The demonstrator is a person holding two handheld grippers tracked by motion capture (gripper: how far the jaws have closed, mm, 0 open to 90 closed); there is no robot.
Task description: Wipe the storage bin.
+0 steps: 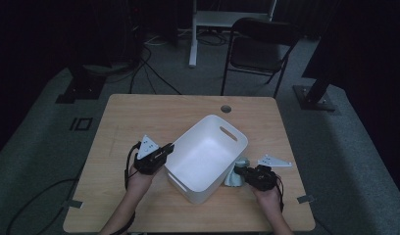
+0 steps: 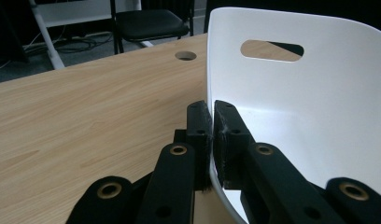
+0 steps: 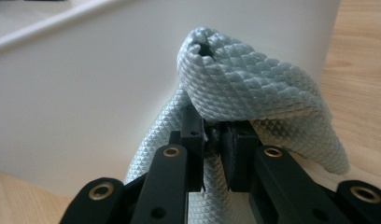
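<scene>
One white plastic bin, one pale blue quilted cloth, two grippers.
Left gripper clamps bin wall; right gripper pinches cloth. Light wooden tabletop; one black folding chair in dark room.

I can read no words, labels, brands or numbers anywhere here. The white tub I am holding is blank, and so is the cloth in my other tongs.

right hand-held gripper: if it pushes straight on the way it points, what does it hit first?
Likely the white bin's outer wall: the right hand-held gripper, shut on the grey cloth, points at it, close behind the cloth. Depth unclear.
</scene>
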